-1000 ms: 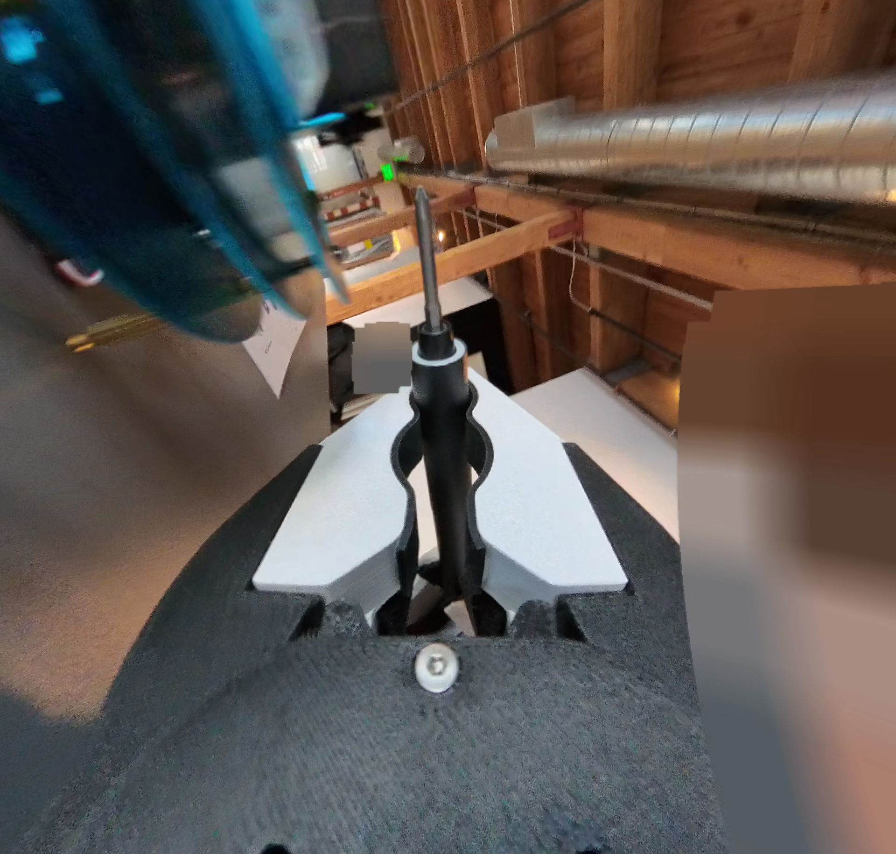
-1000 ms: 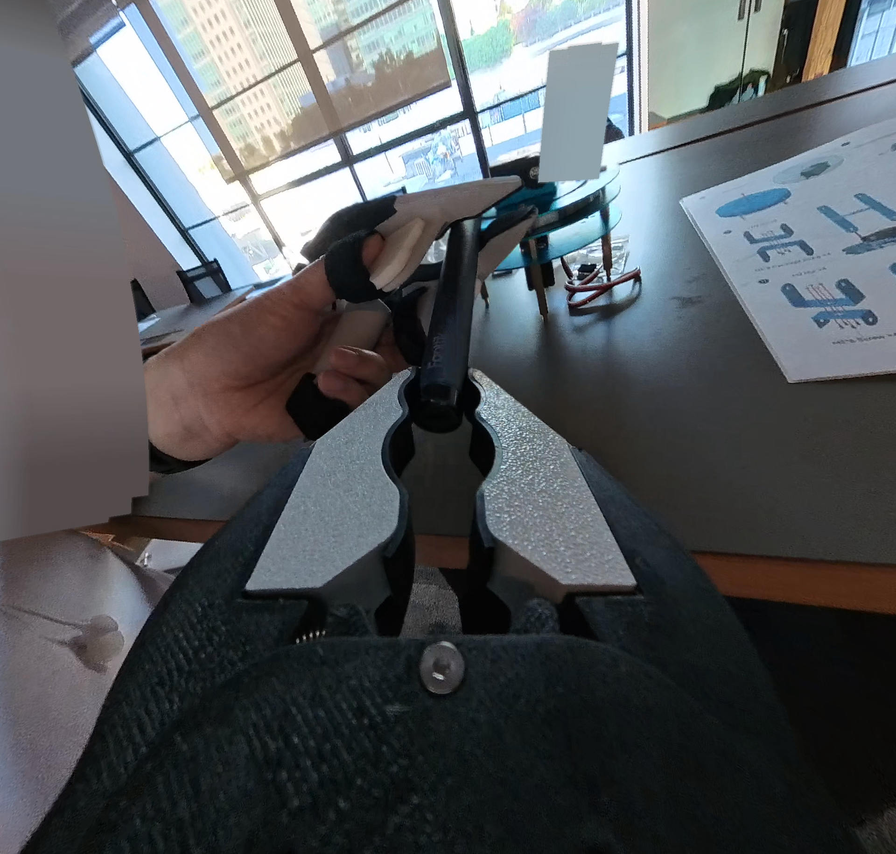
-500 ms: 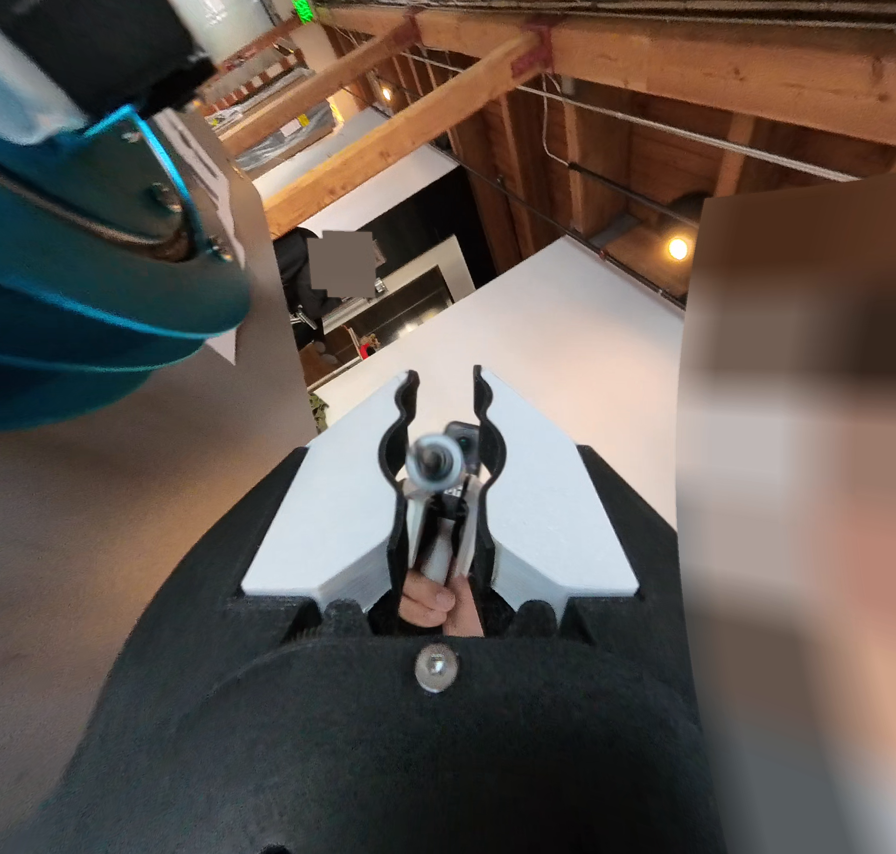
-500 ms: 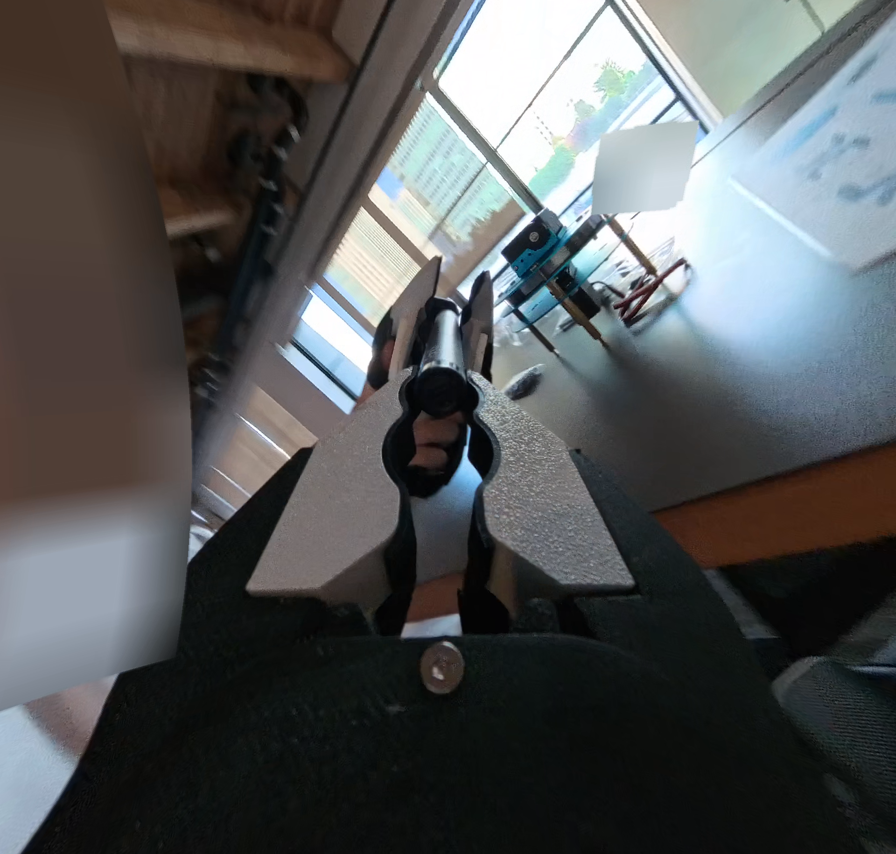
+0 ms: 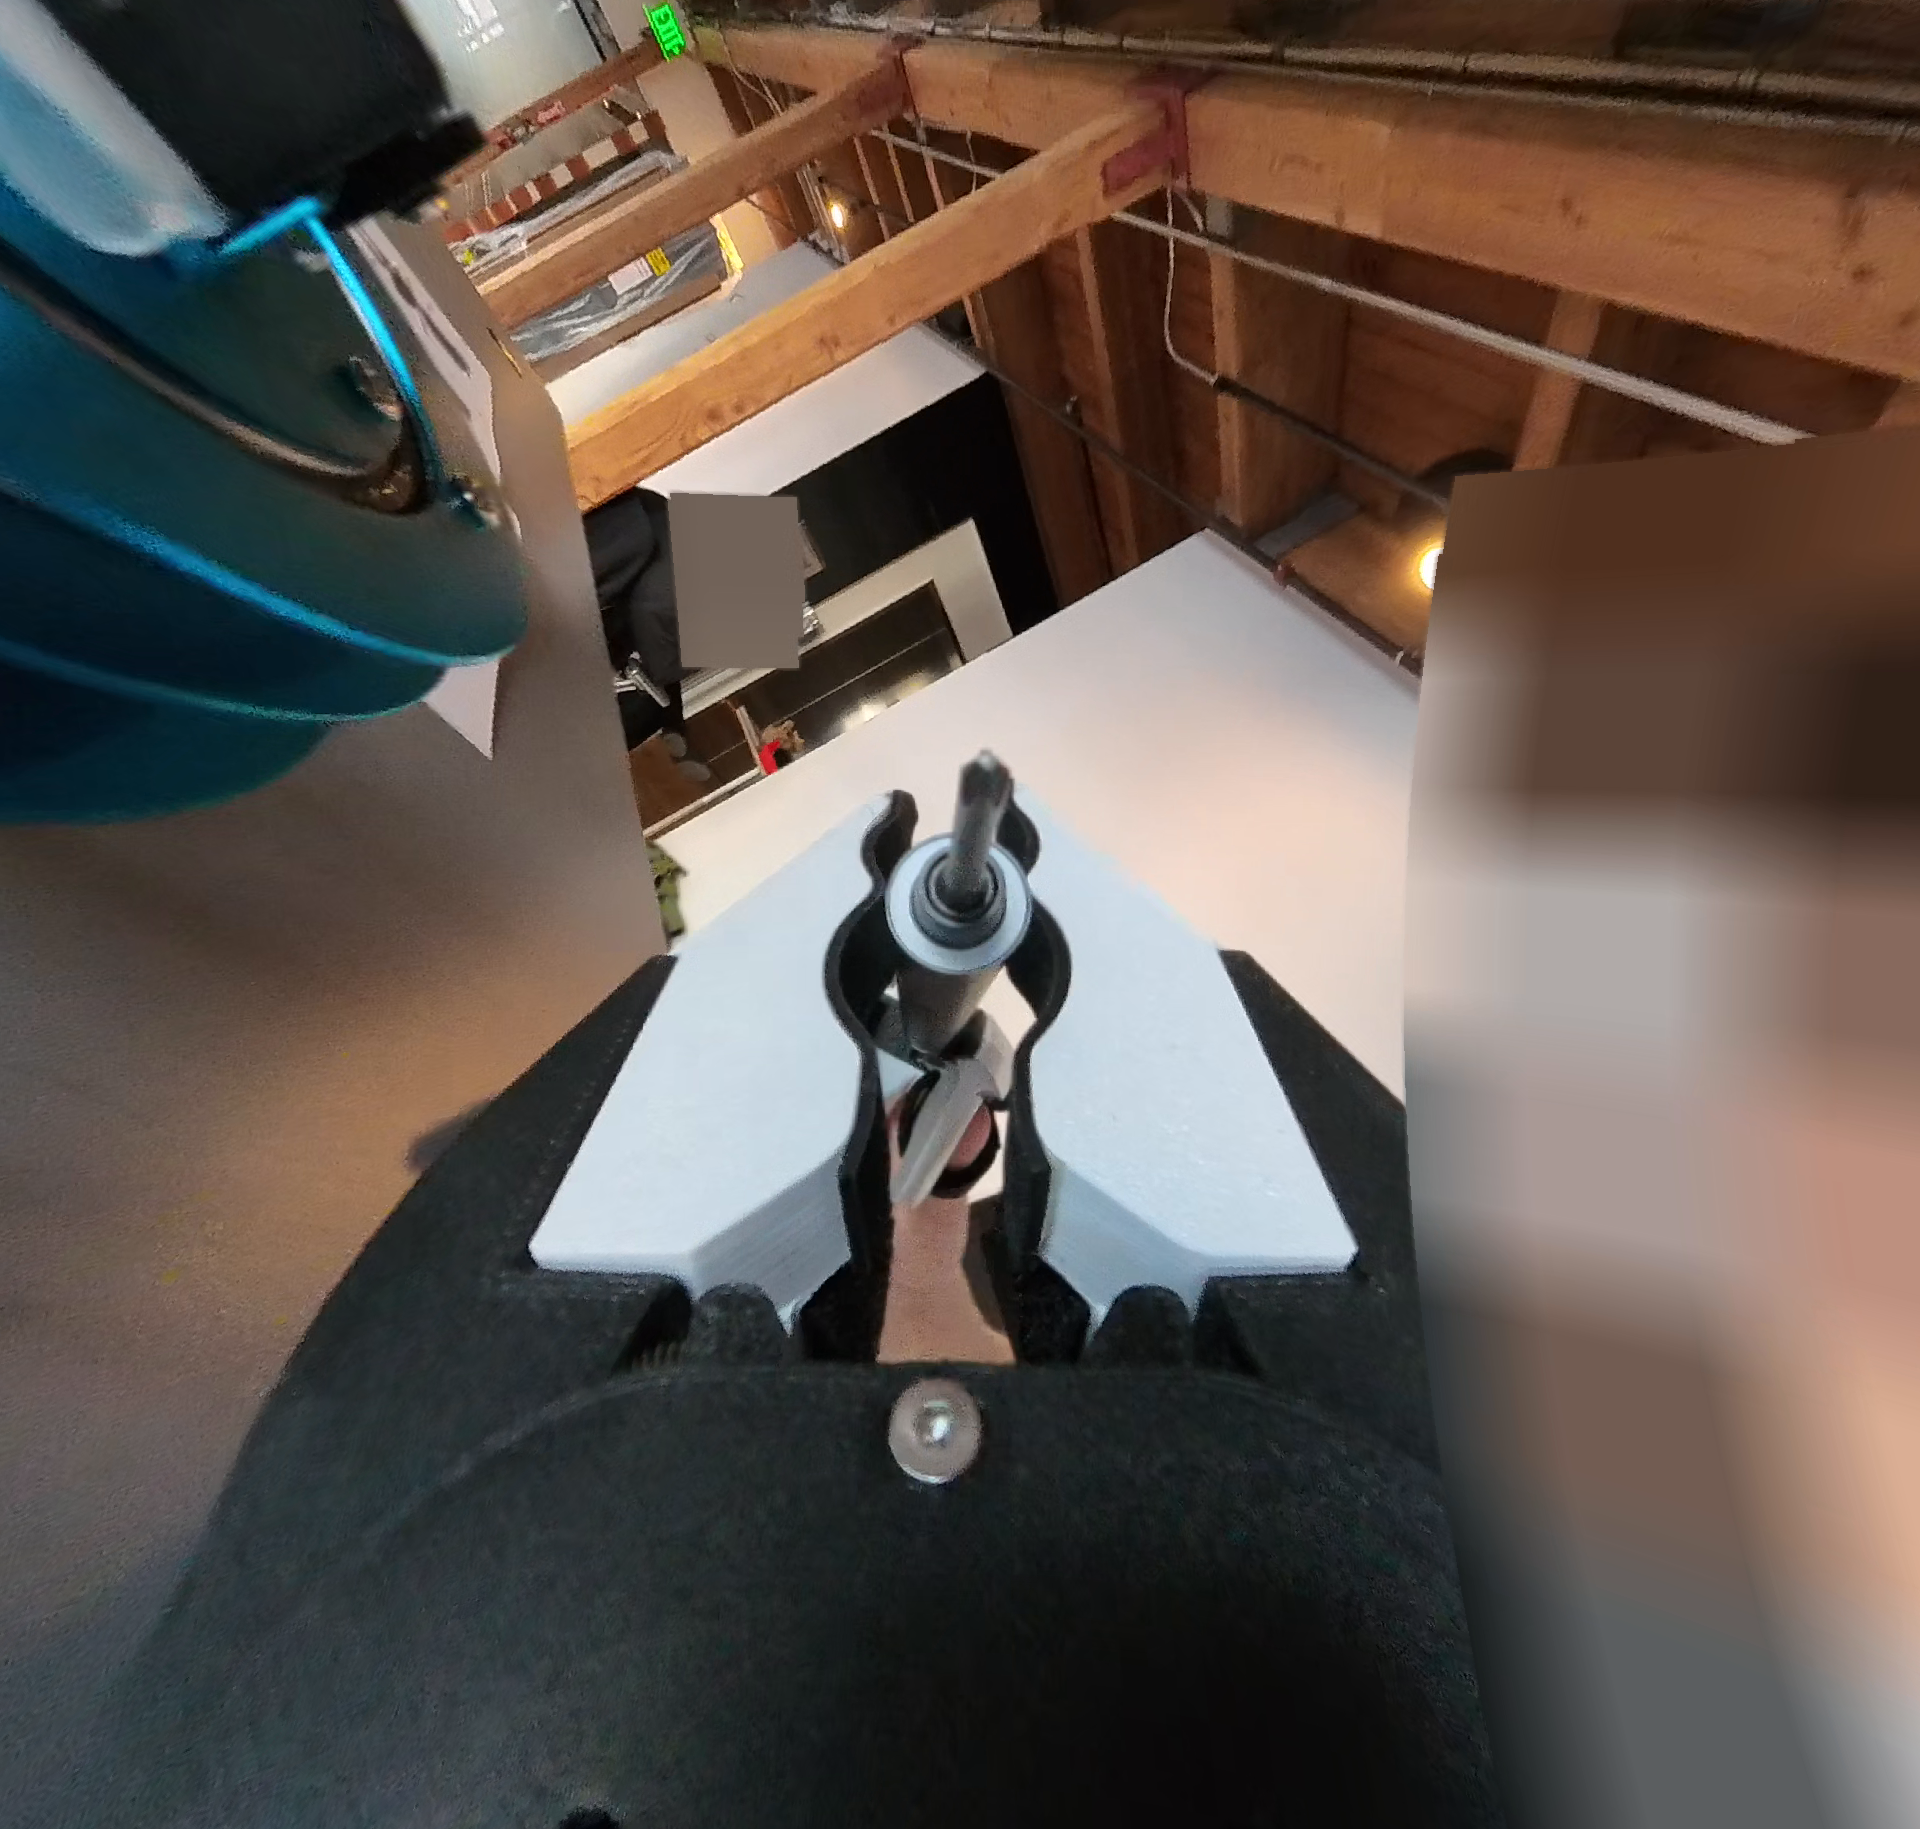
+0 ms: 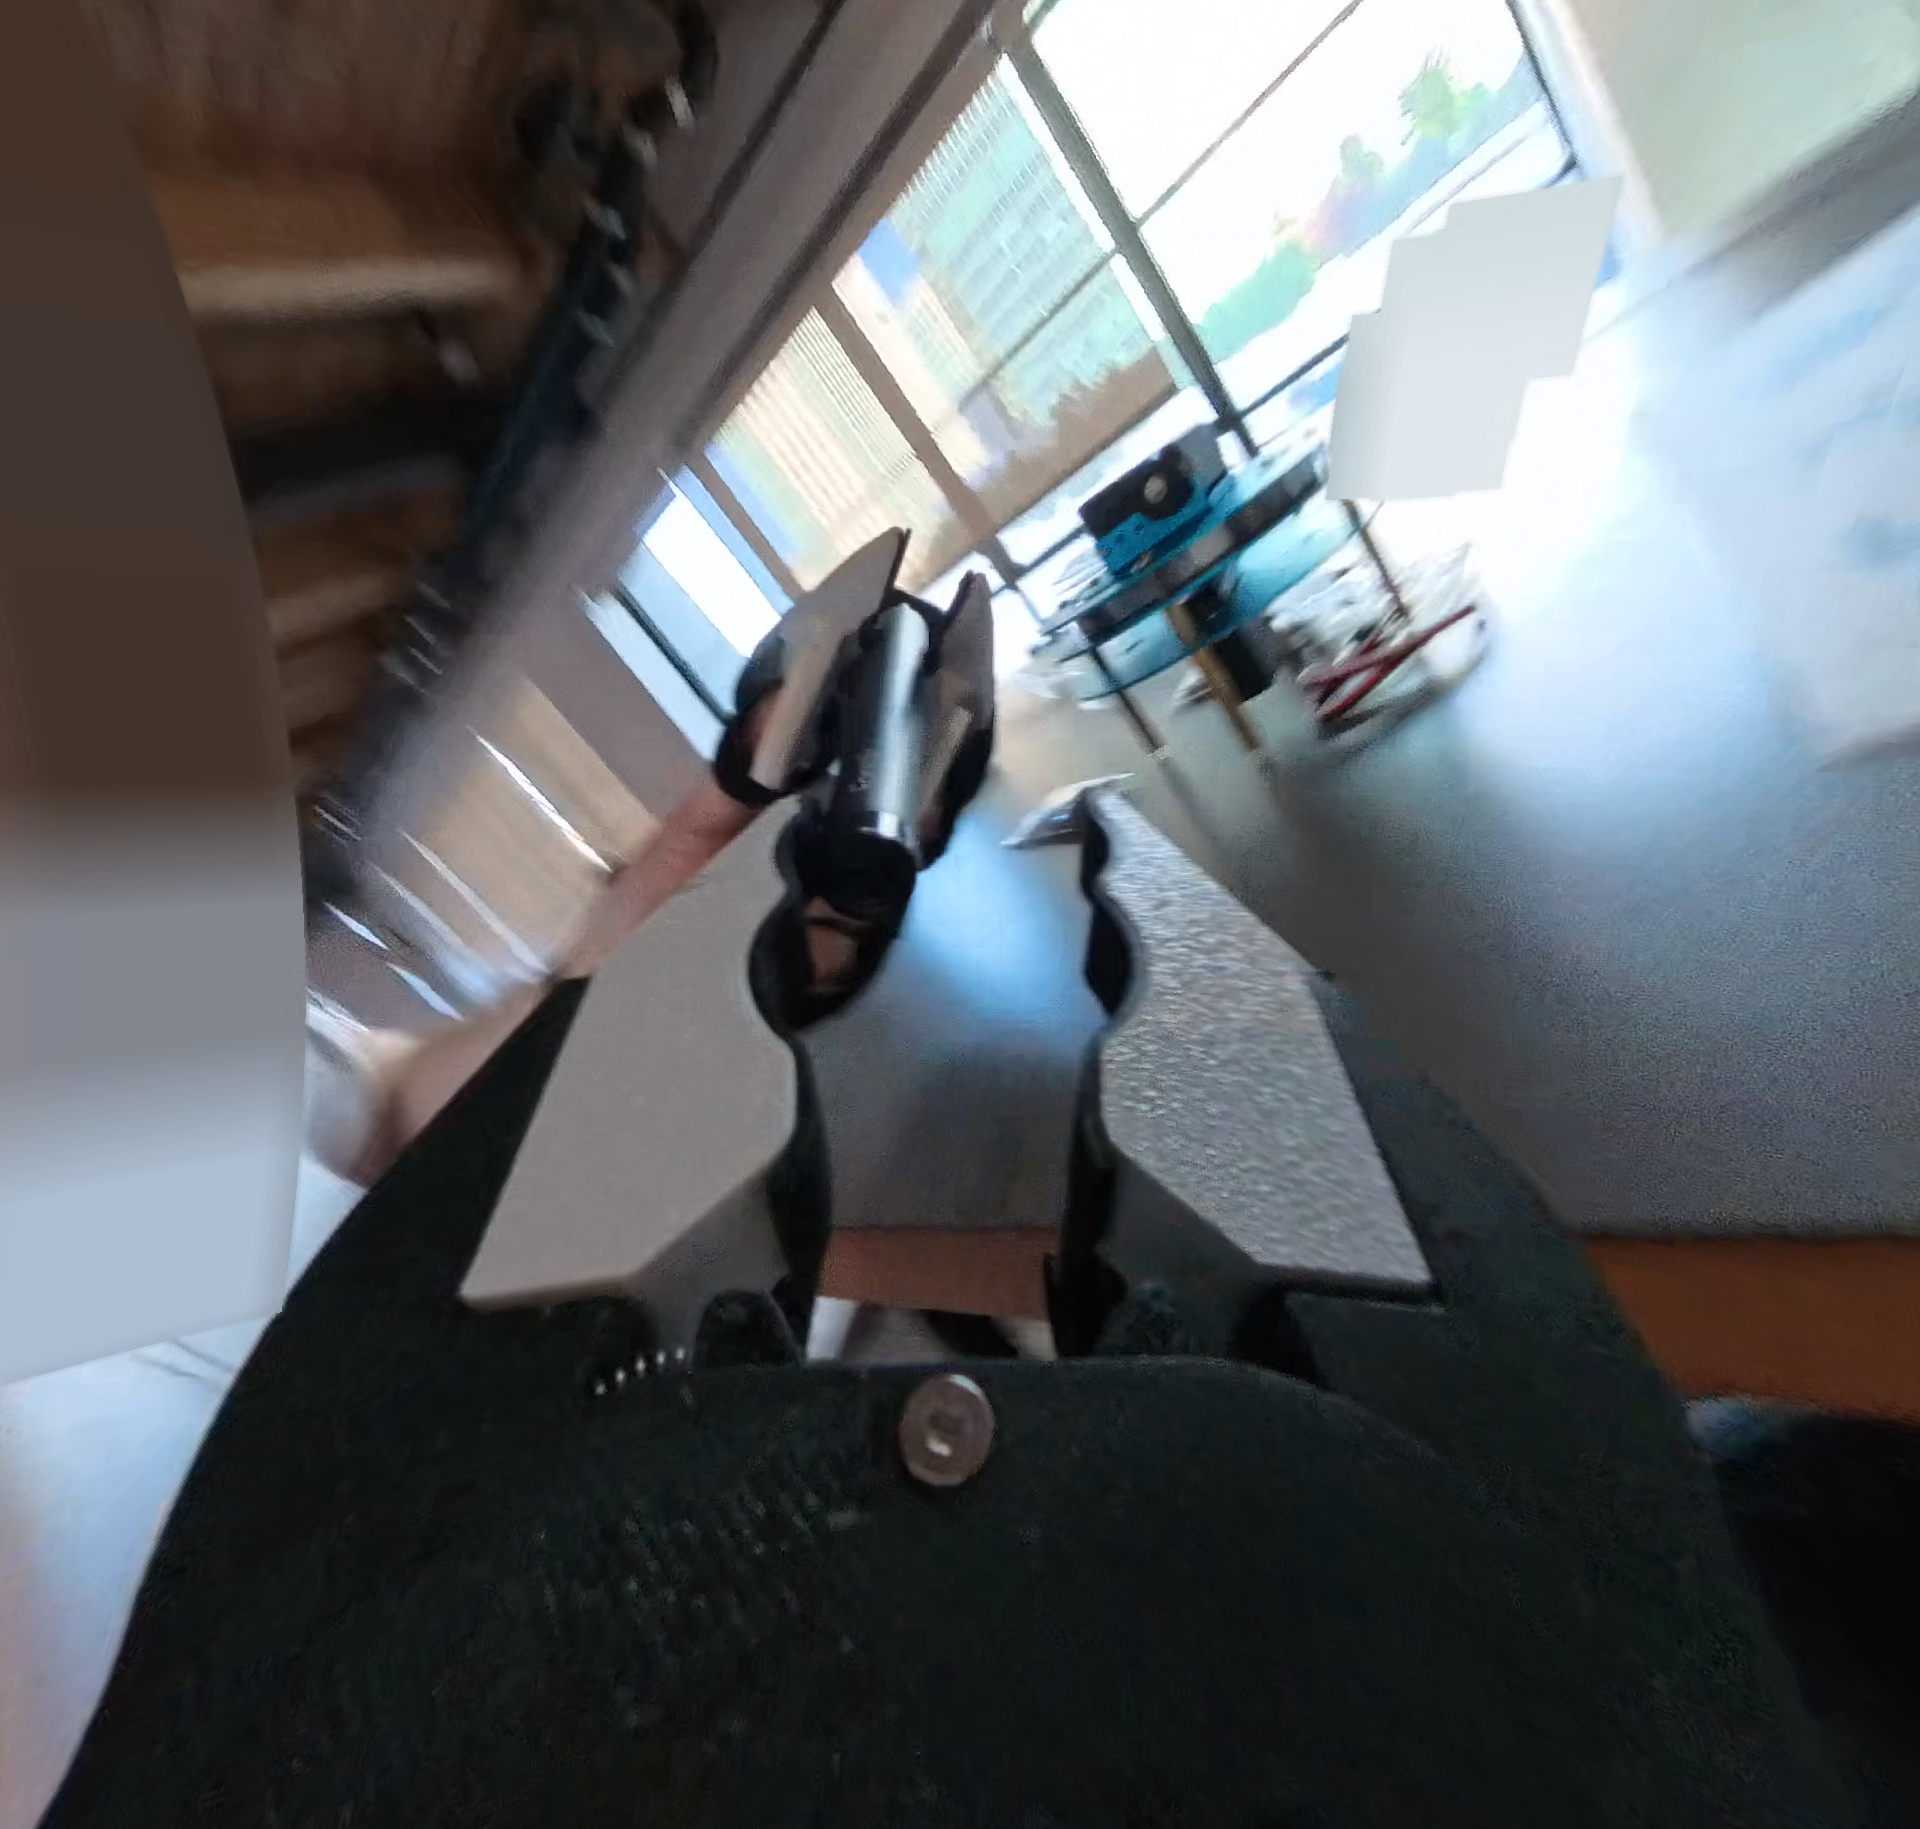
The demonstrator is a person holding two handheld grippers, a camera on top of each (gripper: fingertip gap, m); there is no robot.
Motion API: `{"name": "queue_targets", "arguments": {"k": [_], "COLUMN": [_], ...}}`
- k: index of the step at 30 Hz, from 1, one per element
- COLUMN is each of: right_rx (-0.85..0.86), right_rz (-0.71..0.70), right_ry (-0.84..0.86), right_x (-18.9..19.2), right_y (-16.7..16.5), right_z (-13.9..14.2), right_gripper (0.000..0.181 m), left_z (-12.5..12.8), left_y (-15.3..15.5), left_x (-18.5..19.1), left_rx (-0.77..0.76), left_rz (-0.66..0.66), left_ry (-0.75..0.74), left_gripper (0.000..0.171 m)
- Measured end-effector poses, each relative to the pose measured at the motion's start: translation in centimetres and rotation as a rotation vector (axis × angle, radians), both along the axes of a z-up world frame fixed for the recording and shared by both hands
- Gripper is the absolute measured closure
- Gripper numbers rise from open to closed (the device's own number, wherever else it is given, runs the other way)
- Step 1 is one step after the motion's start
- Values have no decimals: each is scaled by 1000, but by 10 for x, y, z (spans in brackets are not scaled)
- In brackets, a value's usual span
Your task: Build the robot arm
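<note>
Black screwdriver (image 5: 940,990) is clamped in the notch of the left hand-held gripper (image 5: 956,823), bit pointing forward. The right hand-held gripper (image 6: 935,834) is now spread wide, released from the handle butt it pinched half a second ago. Farther off, a blue plate stack (image 6: 1195,553) is seen on the table (image 6: 1507,948).

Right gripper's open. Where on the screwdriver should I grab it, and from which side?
Probably the butt end of the screwdriver handle, coming straight on along its length. The left gripper clamps it nearer the bit, so only that end sticks out, toward the open right gripper.
</note>
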State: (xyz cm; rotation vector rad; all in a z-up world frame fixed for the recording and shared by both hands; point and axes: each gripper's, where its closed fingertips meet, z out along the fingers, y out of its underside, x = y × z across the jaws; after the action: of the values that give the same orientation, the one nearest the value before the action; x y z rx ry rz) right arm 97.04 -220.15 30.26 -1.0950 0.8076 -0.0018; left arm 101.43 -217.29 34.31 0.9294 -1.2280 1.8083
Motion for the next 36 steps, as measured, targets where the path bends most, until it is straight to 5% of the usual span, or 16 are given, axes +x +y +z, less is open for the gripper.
{"name": "queue_targets", "arguments": {"k": [5,9,16,21,28,36], "right_rx": [-594,-1063,-1371,-1436,-1483,-1195], "right_rz": [-88,-65,-62,-17,-4,-171], "right_ry": [-511,-695,-764,-683,-799,-956], "right_x": [3,11,22,27,25,14], "right_y": [11,37,38,33,33,26], "right_z": [22,5,4,-9,-8,25], "right_gripper": [118,124,165,164,157,153], "left_z": [-14,-22,-18,-18,-17,-4], "left_y": [4,-2,-6,-9,-18,-11], "left_x": [5,1,-3,-4,-12,-11], "left_rx": [-10,39,-10,-2,24,-55], "left_rz": [28,35,16,3,-103,-131], "left_ry": [129,133,180,174,169,190], "left_gripper": [158,158,157,157,157,158]}}
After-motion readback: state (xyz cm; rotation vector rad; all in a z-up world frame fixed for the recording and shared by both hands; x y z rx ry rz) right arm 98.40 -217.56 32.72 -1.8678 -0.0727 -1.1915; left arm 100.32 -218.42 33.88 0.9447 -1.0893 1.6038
